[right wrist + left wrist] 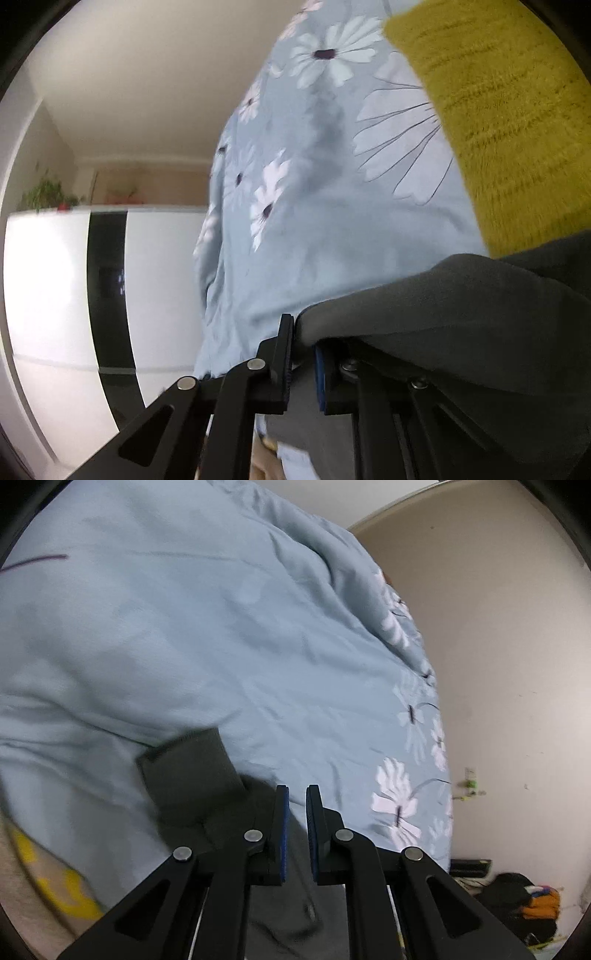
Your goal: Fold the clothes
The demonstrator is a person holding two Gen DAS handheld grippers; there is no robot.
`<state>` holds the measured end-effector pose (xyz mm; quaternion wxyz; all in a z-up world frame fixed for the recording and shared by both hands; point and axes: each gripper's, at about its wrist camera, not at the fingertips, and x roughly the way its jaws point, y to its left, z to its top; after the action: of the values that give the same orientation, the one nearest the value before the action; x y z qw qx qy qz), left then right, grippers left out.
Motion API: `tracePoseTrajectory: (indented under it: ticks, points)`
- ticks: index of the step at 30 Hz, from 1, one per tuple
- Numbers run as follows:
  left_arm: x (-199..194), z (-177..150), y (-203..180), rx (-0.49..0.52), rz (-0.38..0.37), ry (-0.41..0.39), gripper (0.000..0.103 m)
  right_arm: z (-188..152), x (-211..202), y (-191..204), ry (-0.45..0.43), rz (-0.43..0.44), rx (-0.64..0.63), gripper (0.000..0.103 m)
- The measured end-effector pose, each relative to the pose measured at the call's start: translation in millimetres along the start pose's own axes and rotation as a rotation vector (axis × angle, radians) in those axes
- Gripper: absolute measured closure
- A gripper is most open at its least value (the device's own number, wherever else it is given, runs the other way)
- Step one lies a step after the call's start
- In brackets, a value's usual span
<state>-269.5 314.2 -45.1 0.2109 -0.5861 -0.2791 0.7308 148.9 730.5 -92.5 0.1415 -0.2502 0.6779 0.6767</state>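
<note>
Here the left gripper (297,797) pinches dark grey fabric garment (192,775) on the pale-blue floral bedsheet (221,627). The right gripper (301,332) clamps its edge beside a mustard knitted cloth (498,110).

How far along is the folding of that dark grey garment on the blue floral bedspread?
Early. Nothing looks folded yet: the dark grey fabric garment lies rumpled on the light blue floral bedspread. In hand: the right gripper is shut on its edge; the left gripper is shut over it. Every fold remains.
</note>
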Motion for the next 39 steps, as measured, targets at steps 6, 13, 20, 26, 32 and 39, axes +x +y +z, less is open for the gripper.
tracePoseTrajectory:
  ticks: [6,13,20,26,32,39]
  points:
    - [-19,-3,10,0.09,0.015,-0.024,0.068,2,6,0,-0.01,0.004,-0.039,0.079]
    - [18,-16,59,0.094,0.2,0.05,0.066,-27,-54,29,-0.05,0.031,-0.273,0.047]
    - [59,-20,87,0.014,0.183,0.102,0.066,-34,-131,-37,-0.188,-0.199,-0.251,0.044]
    - [68,-18,80,0.008,0.209,0.084,0.066,-19,-141,-84,-0.214,-0.302,-0.206,0.043]
    - [65,-19,71,0.031,0.231,0.069,0.083,-14,-123,-86,-0.197,-0.234,-0.228,0.046]
    - [52,-17,55,0.069,0.238,-0.021,0.09,-17,-147,-68,-0.269,-0.242,-0.29,0.086]
